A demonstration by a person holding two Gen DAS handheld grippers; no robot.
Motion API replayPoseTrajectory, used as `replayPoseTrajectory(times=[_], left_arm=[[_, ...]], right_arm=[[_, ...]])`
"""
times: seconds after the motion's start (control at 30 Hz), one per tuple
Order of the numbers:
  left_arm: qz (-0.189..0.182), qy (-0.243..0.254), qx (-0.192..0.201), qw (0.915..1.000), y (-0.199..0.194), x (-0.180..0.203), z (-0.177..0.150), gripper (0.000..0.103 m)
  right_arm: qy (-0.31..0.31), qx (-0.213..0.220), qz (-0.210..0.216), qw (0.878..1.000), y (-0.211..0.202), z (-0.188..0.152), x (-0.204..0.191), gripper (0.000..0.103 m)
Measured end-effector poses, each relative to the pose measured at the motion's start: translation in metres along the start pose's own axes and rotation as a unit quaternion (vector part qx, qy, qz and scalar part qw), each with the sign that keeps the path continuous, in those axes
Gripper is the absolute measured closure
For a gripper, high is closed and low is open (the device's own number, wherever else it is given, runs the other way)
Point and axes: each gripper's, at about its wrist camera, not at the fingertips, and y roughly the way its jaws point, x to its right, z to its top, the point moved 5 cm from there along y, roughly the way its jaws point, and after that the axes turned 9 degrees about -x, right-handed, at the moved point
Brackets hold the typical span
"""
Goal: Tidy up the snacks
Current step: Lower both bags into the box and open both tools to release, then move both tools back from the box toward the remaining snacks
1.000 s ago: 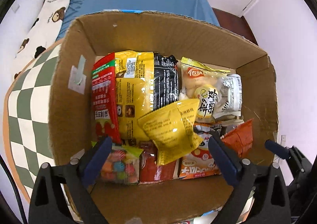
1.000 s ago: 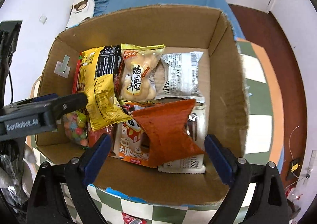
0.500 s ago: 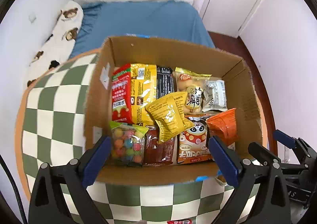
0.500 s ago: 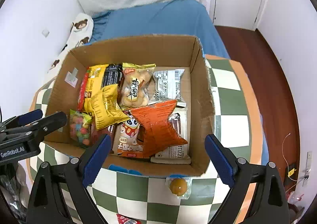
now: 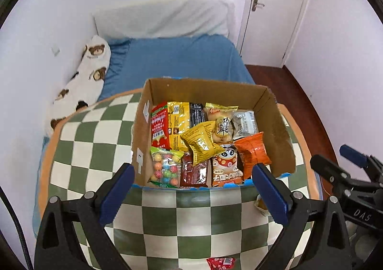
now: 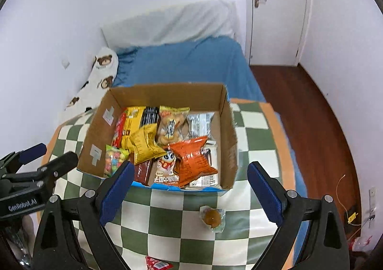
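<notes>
A cardboard box (image 5: 280,126) (image 6: 228,126) sits on the green-and-white checked table and holds several snack packets: a small yellow bag (image 5: 202,143) (image 6: 143,143), an orange bag (image 5: 251,151) (image 6: 192,158), a candy bag (image 5: 165,167), a panda packet (image 5: 226,168). My left gripper (image 5: 192,192) is open and empty, above the table in front of the box. My right gripper (image 6: 189,190) is open and empty too. A small clear-wrapped orange snack (image 6: 211,217) lies on the table in front of the box. A red packet (image 6: 158,264) (image 5: 221,262) lies at the near edge.
A bed with a blue sheet (image 5: 177,59) and a bear-print pillow (image 5: 88,74) stands behind the table. A white door (image 5: 275,11) and dark wood floor (image 6: 318,126) are at the right. Each gripper shows at the other view's edge: the right (image 5: 347,174), the left (image 6: 36,169).
Both grippers have pulled back and up from inside the box to above the table in front of it. The yellow and orange bags stay in the box.
</notes>
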Motion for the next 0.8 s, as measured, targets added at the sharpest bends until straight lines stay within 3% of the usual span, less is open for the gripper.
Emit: replayPoseTrajectory(times=[0.2,0.63,0.8], left_arm=[[0.005,0.009,0.031,0.9995,-0.031,0.008,-0.015,0.003],[0.01,-0.008,0.022,0.9997,-0.036,0.014,-0.041,0.003],[0.012,-0.002,-0.032,0.9994,-0.002,0.016,-0.062,0.003]], right_arm=[[-0.001,0.032,-0.004,0.999,-0.036,-0.014,-0.004,0.006],[0.025,0.028,0.02,0.999,-0.05,-0.047,0.002,0.006],[0.041,-0.019,0.042,0.998,-0.021,-0.065,0.013,0.006]])
